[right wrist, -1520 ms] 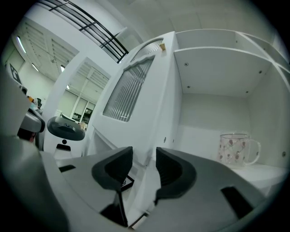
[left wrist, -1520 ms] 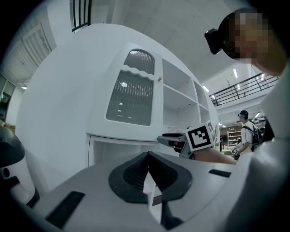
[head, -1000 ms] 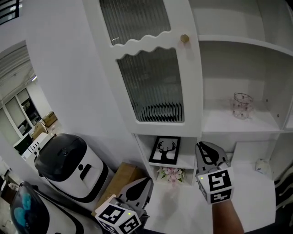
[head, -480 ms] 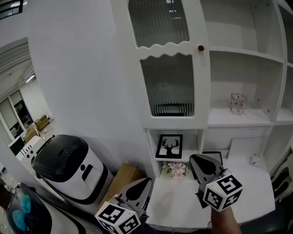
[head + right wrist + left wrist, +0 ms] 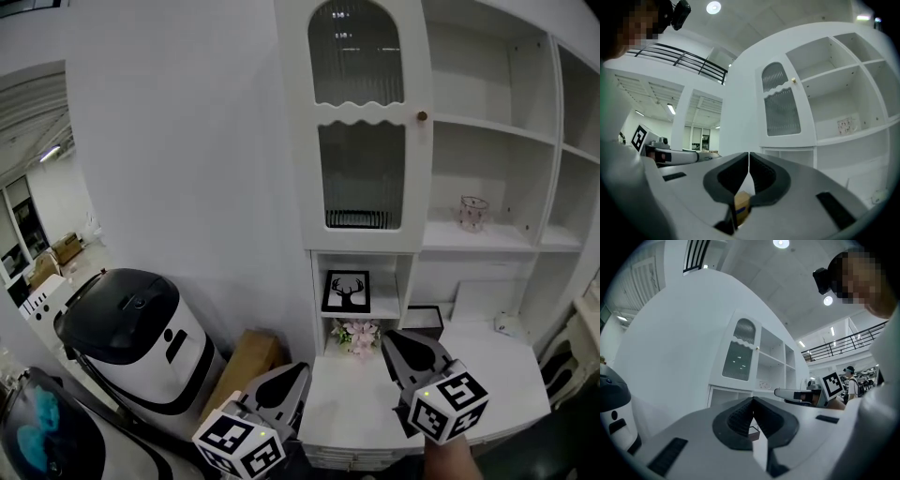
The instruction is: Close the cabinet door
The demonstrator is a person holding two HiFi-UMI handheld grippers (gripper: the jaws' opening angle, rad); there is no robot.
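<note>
Facing the cabinet door (image 5: 364, 114), left tool (image 5: 298, 369) and right tool (image 5: 387, 337) show jaws pressed together

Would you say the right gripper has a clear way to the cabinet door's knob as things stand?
Probably yes: the right gripper hangs below the knob with only open air between them, though its jaws are shut.

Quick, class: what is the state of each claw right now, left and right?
Left claw: closed, holding nothing.
Right claw: closed, holding nothing.
</note>
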